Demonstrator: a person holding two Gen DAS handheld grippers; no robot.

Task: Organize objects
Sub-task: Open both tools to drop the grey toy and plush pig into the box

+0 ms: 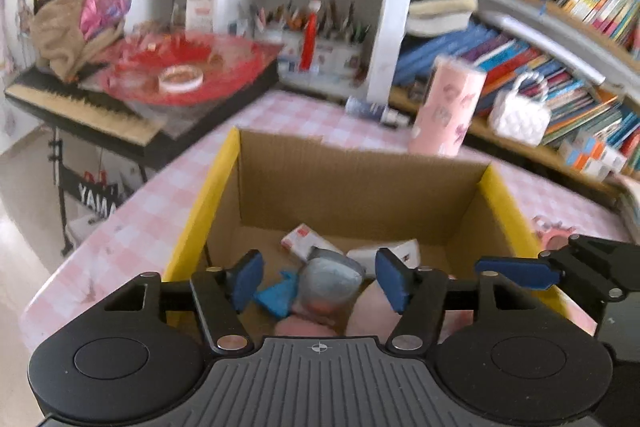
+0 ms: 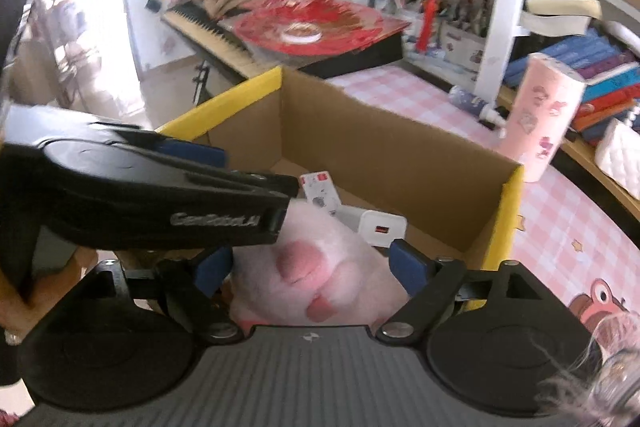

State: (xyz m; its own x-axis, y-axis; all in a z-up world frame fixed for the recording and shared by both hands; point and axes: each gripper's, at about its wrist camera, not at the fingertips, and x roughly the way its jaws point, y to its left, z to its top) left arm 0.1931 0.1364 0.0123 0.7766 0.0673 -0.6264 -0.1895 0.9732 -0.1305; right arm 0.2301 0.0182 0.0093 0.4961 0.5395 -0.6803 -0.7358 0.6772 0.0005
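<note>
An open cardboard box with yellow rims [image 1: 360, 183] [image 2: 384, 147] stands on the pink checked table. Inside lie a small white-and-red carton [image 1: 304, 241] [image 2: 320, 187], a white charger [image 1: 394, 253] [image 2: 380, 227], a grey-silver pouch [image 1: 328, 283], a blue scrap [image 1: 278, 297] and a pink plush toy [image 2: 316, 275] [image 1: 372, 311]. My left gripper [image 1: 320, 281] is open above the box's near side, with nothing between its pads. My right gripper [image 2: 312, 269] is open around the plush, pads apart from it. The left gripper [image 2: 192, 163] crosses the right wrist view.
A pink printed cylinder [image 1: 448, 107] [image 2: 548, 119] and a small bottle [image 1: 376, 109] stand on the table beyond the box. A keyboard piano with a red sheet [image 1: 180, 67] is at the left. Bookshelves [image 1: 560, 27] and a white handbag [image 1: 520, 111] are at the right.
</note>
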